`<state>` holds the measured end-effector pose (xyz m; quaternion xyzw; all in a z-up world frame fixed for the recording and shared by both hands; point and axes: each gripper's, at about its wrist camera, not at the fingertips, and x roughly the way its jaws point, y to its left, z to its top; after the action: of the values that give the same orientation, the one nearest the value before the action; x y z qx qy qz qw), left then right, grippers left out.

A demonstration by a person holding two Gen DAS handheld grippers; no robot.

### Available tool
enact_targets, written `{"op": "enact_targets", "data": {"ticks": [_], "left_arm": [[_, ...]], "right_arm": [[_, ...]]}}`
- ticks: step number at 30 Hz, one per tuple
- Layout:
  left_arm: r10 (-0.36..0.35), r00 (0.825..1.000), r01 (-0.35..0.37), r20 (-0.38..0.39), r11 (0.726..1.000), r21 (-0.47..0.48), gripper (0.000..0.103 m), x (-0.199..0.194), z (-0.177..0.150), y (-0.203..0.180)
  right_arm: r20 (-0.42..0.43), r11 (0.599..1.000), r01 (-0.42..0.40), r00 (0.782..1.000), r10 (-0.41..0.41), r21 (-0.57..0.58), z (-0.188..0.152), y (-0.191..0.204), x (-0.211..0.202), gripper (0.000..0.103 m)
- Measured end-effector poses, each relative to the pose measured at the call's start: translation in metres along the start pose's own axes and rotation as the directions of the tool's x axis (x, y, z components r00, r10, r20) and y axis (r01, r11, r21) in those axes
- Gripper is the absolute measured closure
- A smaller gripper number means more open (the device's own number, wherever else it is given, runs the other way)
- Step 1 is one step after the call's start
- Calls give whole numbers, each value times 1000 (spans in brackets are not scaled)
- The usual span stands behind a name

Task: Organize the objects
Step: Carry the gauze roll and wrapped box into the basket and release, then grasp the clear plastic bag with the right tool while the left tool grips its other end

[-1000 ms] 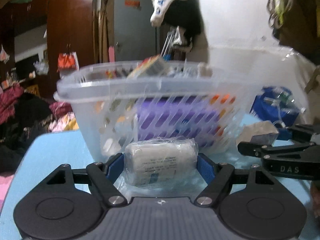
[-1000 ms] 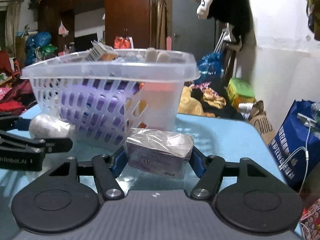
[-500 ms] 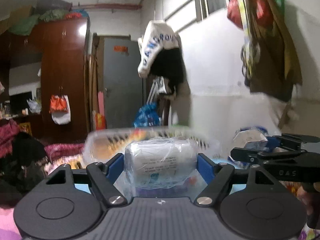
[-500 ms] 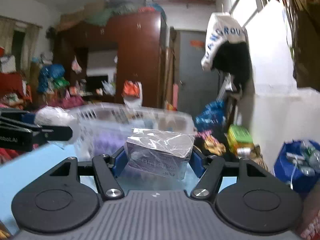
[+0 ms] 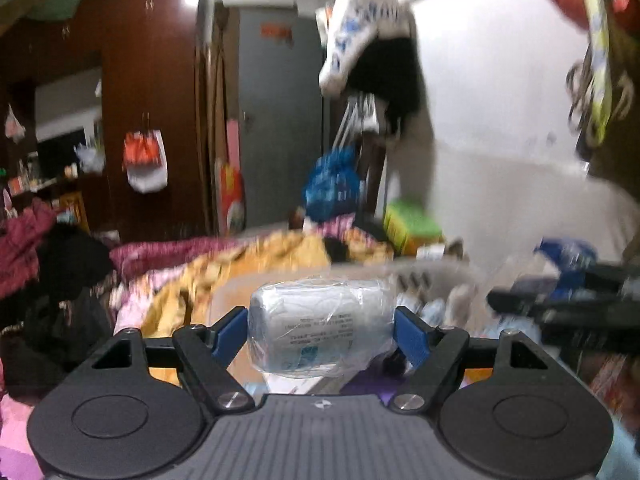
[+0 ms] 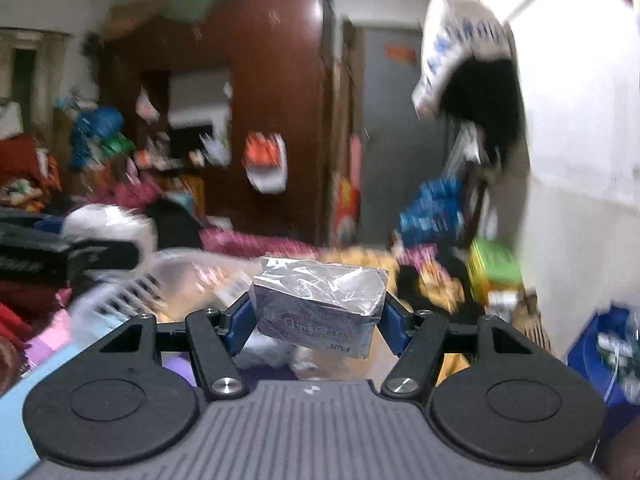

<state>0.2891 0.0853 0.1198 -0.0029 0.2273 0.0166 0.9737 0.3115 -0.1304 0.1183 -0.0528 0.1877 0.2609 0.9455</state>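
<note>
Purple box (image 6: 318, 312) only right-view

Left gripper (image 5: 322, 330): black linkage arms, silver pivot screws, blue finger pads (image 5: 228, 334), two round black discs, grey ribbed housing with small white mark. Right gripper (image 6: 316, 316): same build; white lettering on its side, possibly a logo, too blurred to read.

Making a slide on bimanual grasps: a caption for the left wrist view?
Left hand-held gripper shut on a plastic-wrapped white packet, raised above the blurred clear basket.
</note>
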Motion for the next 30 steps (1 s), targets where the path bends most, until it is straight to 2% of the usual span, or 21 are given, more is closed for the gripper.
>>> {"op": "enact_targets", "data": {"ticks": [3,7,12,14,16,19,21,23,27,30], "left_arm": [[-9,999,9,-35,1000,0,23,13,-9,4],[-10,999,10,-45,1000,14,23,20,-17,5],[-17,1000,17,-10,1000,-1,20,17,-24,7],[-8,1000,8,0,1000,14,12,14,-27,5],[-9,999,9,42,1000,8,8,3,-33,6],[-31,993,32,113,999,-8,1,-26,-54,8],[-63,987,63,150,998,7,0,-47,-77,6],[-70,988,68,135,997,21,0,-60,-104,4],[-99,994,99,43,995,1,0,-65,-145,5],[-112,993,112,-32,994,2,0,-56,-160,8]], "right_arm": [[-57,999,-22,998,24,24,-5,-4,14,36],[-92,999,-39,995,39,4,-14,-2,19,36],[-89,998,-62,994,64,23,-19,1,9,33],[-93,997,-74,993,75,15,-21,0,8,15],[-46,999,-53,998,53,1,-23,2,-1,1],[36,996,-78,996,76,36,-29,-5,-27,0],[75,990,-121,990,116,74,-44,-15,-48,0],[76,989,-123,990,117,81,-69,-21,-65,0],[48,987,-118,992,113,109,-133,-29,-90,0],[4,981,-119,993,120,155,-171,-32,-98,0]]}}
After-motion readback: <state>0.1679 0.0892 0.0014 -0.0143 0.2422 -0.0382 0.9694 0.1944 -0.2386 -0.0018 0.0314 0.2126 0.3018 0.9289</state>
